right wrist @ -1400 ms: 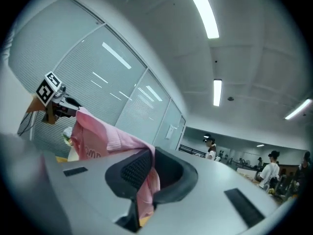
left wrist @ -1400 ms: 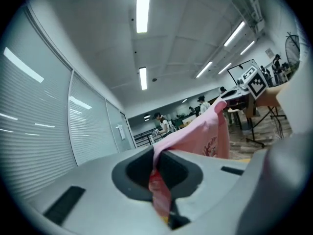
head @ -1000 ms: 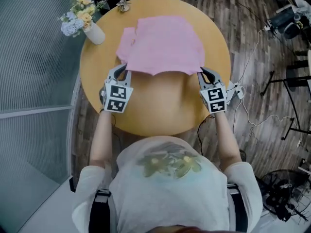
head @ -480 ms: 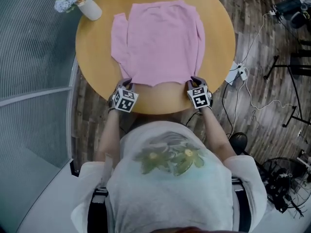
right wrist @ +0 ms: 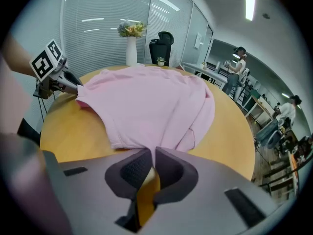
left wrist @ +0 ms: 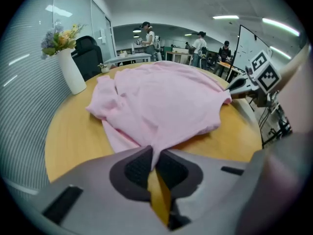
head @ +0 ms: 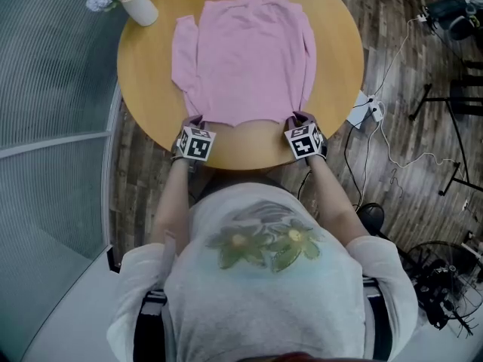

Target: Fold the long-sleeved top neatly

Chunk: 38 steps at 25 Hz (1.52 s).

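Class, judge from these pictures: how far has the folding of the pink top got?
Done: the pink long-sleeved fabric top lies spread flat on the round wooden table, sleeves along its sides. In hand: the left gripper and right gripper each pinch a hem corner at the near edge. Left: no body fold shows yet, so the hem likely goes up towards the collar.

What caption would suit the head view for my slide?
Both hem corners clamped: the left gripper and right gripper hold the pink long-sleeved top flat on the round table.
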{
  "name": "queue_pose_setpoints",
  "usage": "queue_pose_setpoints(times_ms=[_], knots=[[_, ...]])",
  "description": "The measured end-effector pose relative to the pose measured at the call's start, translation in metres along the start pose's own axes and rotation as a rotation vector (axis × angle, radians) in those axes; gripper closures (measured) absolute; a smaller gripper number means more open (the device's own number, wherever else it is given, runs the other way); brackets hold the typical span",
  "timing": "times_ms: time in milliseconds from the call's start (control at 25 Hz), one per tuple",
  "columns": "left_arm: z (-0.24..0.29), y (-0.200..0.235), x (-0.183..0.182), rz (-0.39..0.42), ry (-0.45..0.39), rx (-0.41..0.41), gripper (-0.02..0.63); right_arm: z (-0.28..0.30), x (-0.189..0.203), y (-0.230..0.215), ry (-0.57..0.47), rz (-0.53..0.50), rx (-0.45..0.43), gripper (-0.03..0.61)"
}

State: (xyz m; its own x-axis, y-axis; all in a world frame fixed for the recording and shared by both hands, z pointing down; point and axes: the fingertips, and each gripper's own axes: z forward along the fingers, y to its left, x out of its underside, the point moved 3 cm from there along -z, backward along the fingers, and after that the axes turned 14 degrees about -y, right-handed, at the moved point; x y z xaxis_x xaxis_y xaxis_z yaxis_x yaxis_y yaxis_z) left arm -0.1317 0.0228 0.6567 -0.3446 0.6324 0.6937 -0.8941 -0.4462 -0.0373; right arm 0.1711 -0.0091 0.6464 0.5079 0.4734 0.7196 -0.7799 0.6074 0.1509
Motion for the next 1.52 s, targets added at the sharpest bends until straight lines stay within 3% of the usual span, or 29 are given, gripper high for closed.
queue_pose_setpoints(times_ms=[120,240,360,560,680,760,1000,1240,1520], knots=[[0.0,-0.002,0.001,0.011,0.007,-0.002,0.597,-0.001,0.001,0.001,0.007,-0.01,-0.004,0.543],[-0.002,0.0,0.001,-0.028,0.054,0.037,0.588,-0.002,0.001,0.003,0.039,0.024,-0.055,0.538],[-0.011,0.005,-0.007,-0.077,0.078,0.079,0.502,-0.007,-0.001,0.001,0.062,0.11,-0.111,0.462],[-0.03,0.001,-0.023,-0.12,0.033,0.185,0.453,-0.025,-0.018,-0.01,-0.024,0.267,-0.134,0.425],[-0.045,0.017,-0.036,-0.171,-0.026,0.177,0.453,-0.034,-0.029,-0.016,-0.06,0.371,-0.168,0.351],[-0.053,0.029,-0.043,-0.187,-0.052,0.162,0.453,-0.04,-0.032,-0.023,-0.081,0.43,-0.182,0.348],[-0.047,0.031,-0.072,-0.189,-0.103,0.16,0.453,-0.042,-0.047,-0.065,-0.171,0.581,-0.129,0.348],[-0.021,0.006,-0.126,-0.137,-0.182,0.211,0.453,-0.022,-0.097,-0.107,-0.308,0.699,-0.109,0.348],[0.03,-0.012,-0.146,-0.054,-0.105,0.253,0.454,0.021,-0.142,-0.173,-0.346,0.728,-0.072,0.348]])
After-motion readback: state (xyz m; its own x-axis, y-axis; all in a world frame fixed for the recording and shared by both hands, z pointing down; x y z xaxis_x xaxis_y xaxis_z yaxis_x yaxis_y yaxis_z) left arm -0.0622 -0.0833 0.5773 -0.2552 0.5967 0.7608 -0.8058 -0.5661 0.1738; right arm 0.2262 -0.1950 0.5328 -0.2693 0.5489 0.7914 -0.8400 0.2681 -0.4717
